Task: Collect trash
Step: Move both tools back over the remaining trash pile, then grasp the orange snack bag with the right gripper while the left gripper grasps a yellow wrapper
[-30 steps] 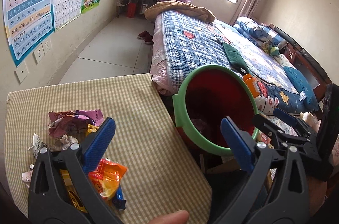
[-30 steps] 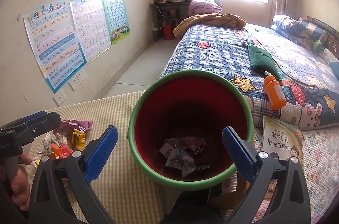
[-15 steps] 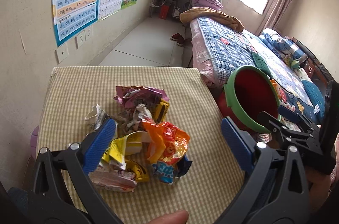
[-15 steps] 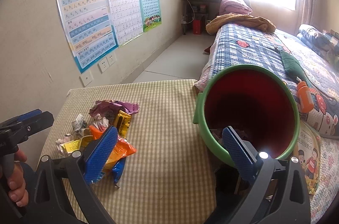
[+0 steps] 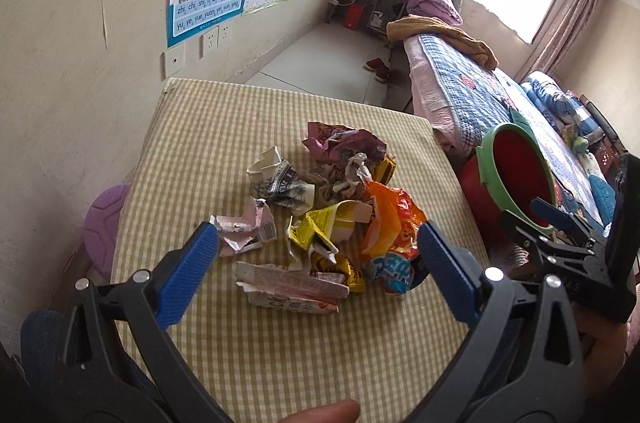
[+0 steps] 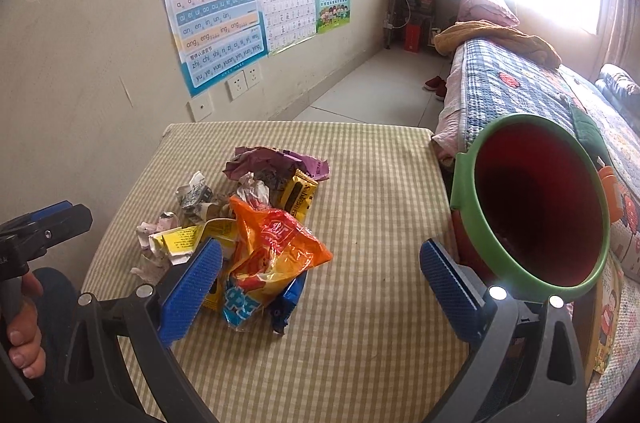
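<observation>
The trash [image 5: 332, 211] lies in a loose heap near the middle of the table [image 5: 224, 127], wrappers overlapping one another: an orange bag [image 6: 276, 243] on the right of the heap, a yellow wrapper [image 5: 332, 223] beside it, crumpled paper [image 5: 276, 179] toward the far left, a purple wrapper [image 5: 344, 143] at the far end. The bin [image 6: 536, 199] stands off the table's right edge, between table and bed, its mouth tilted toward the table. The left gripper [image 5: 318, 271] hovers over the near side of the heap with its jaws wide and empty; the right gripper [image 6: 320, 283] is also wide and empty, near the orange bag. The likely trouble is the tangle: closing on one wrapper may drag its neighbours, and light scraps could slide off the near or left edge to the floor. Thin, slick film may slip from the pads during the carry to the bin. With both grippers close over the same heap, they could knock each other. A careless swing right might bump the tilted bin and tip it.
</observation>
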The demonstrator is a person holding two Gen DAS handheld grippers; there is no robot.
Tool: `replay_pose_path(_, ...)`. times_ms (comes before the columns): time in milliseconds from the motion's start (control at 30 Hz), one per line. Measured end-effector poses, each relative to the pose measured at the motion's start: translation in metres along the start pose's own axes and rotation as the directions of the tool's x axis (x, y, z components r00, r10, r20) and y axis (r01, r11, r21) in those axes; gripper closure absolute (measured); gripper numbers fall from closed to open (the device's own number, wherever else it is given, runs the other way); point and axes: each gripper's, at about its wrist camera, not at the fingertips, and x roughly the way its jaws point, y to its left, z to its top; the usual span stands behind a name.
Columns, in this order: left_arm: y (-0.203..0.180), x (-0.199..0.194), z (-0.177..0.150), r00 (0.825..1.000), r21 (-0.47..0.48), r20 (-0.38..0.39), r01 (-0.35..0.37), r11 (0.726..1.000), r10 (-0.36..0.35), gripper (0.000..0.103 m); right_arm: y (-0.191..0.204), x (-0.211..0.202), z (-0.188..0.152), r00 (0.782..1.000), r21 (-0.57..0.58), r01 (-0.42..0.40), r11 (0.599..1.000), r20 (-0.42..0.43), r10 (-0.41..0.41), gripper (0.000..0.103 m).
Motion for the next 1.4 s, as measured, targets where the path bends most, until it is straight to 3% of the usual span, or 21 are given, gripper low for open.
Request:
replay_pose_path(300, 0.023, 0.009, -0.016, 0.999, -0.037, -0.050, -0.022, 0.999, 0.020, 0.005, 0.023, 0.018, -0.005, 0.999, -0.040, -0.029, 0.999, -0.044, 0.027, 0.007)
replay_pose_path(767, 0.020, 0.050, -0.011, 0.990, -0.067, -0.138, 0.032, 0.997, -0.041, 0.006, 0.027, 0.051, -0.007, 0.992, -0.028, -0.056, 0.998, -0.115, 0.053, 0.007)
replay_pose_path(1267, 0.018, 0.101, -0.010, 0.969, -0.089, -0.235, 0.058, 0.994, -0.077, 0.021, 0.031, 0.096, -0.005, 0.979, -0.040, -0.083, 0.996, -0.191, 0.073, 0.016)
replay_pose_path(1400, 0.020, 0.113, -0.011, 0.962, -0.105, -0.257, 0.068, 0.992, -0.093, 0.031, 0.032, 0.106, -0.006, 0.974, -0.045, -0.087, 0.995, -0.212, 0.076, 0.020)
